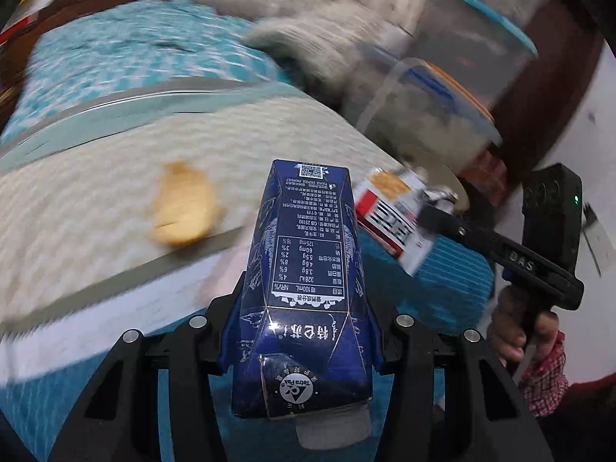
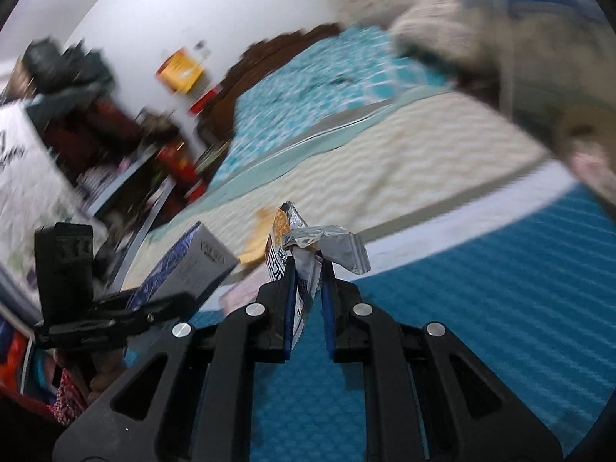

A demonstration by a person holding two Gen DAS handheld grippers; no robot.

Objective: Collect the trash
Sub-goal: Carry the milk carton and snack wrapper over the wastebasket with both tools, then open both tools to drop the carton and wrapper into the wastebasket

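Trash was airborne over the bed: left hand-held gripper (image 1: pixel 304 331) clamped a dark-blue drink carton (image 1: pixel 308 288), right hand-held gripper (image 2: pixel 308 269) pinched a crinkled silver snack wrapper (image 2: pixel 308 246) by its edge. That thin pinch looked likely to slip mid-swing.

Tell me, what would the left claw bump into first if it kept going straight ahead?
Probably the cream bedcover: the left claw, holding the blue carton, points at it. Depth is unclear, though.
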